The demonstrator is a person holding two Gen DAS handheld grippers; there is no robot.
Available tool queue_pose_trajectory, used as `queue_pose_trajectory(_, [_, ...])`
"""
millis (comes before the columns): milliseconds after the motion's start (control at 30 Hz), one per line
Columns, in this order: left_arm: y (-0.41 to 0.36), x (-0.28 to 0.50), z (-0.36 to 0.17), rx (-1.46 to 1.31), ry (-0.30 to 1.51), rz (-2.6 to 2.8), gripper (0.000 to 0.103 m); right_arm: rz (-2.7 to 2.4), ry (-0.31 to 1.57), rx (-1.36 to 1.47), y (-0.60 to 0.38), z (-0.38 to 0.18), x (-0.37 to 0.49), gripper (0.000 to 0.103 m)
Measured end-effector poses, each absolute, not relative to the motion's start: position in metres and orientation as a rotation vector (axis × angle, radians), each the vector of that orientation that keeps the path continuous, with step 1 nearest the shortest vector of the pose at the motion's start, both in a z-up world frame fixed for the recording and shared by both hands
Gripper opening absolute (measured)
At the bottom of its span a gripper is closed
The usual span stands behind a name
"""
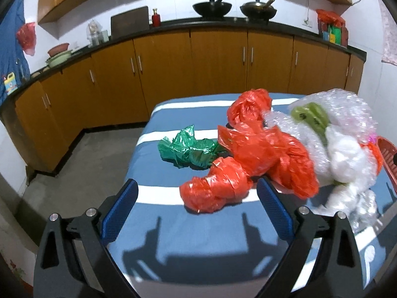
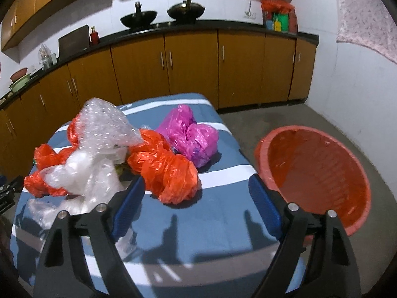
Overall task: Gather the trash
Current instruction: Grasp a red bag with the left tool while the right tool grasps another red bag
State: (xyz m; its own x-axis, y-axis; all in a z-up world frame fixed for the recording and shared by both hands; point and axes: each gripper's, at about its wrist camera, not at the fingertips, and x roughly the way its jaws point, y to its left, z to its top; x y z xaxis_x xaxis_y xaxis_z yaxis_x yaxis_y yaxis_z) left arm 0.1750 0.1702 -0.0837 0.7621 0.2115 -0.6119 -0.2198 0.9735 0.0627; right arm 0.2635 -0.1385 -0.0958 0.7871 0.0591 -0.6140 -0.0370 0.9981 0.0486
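Crumpled plastic trash lies on a blue-and-white striped table [image 1: 173,236]: a green bag [image 1: 188,149], red-orange bags [image 1: 218,188], a clear bubble-wrap heap [image 1: 347,149], and a magenta bag [image 2: 193,136]. In the right wrist view an orange bag [image 2: 168,171] sits just ahead of the fingers, with bubble wrap [image 2: 99,134] to its left. A red basket [image 2: 317,173] stands on the floor right of the table [image 2: 223,223]. My left gripper [image 1: 197,188] is open and empty, just short of the red-orange bag. My right gripper [image 2: 196,186] is open and empty above the table.
Wooden kitchen cabinets [image 1: 198,62] with a dark counter run behind the table, carrying woks [image 1: 212,7], a red bottle and bowls. Grey concrete floor [image 1: 86,161] lies left of the table and around the basket. A white wall [image 2: 359,87] is at the right.
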Motion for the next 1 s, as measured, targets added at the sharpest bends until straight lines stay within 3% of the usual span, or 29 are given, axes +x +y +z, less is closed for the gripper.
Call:
queue_pose_trajectory(433, [0.165, 0.213, -0.109, 0.046, 0.756, 0.133, 0.096, 0.132, 0.72, -0.001, -0.12, -0.117, 0.303, 0.083])
queue_pose_trajectory(533, [0.165, 0.217, -0.112, 0.047, 0.769, 0.117, 0.095, 0.143, 0.738, -0.011, -0.116, -0.121, 0.307, 0.073])
queue_pose_trajectory(900, [0.163, 0.222, -0.117, 0.002, 0.799, 0.044, 0.054, 0.184, 0.772, -0.002, -0.108, -0.129, 0.313, 0.038])
queue_pose_trajectory(1000, [0.164, 0.218, -0.115, -0.018, 0.79, 0.032, 0.047, 0.194, 0.771, 0.005, -0.109, -0.127, 0.31, 0.024])
